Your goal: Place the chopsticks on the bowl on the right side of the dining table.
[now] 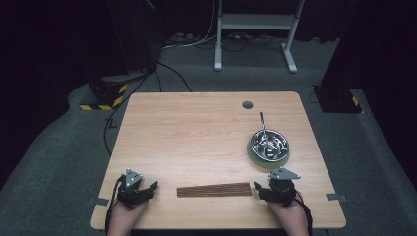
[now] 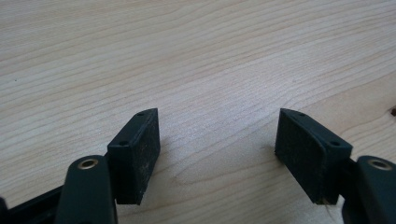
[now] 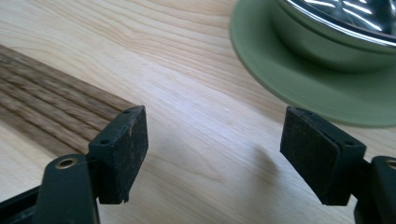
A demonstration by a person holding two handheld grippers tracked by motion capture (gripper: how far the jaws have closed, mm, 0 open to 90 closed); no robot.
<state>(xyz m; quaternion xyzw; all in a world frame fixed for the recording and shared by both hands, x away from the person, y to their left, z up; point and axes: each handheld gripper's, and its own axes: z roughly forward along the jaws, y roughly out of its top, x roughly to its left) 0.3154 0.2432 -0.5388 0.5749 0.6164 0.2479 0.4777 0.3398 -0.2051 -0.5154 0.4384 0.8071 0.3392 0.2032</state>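
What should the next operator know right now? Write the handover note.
Left gripper: open, nothing between its jaws, at the near left of the table.
Right gripper: open, holding nothing, beside the right end of the dark wooden strip.
Metal bowl with a utensil in it sits on a green plate, just beyond the right gripper.
Done: nothing gripped yet.
Left: probably picking up the strip or the bowl.

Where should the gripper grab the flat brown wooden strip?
Probably at its right end, with the right gripper coming from the right. The flat brown wooden strip lies thin and flat on the light wooden table, that end nearest the open jaws.
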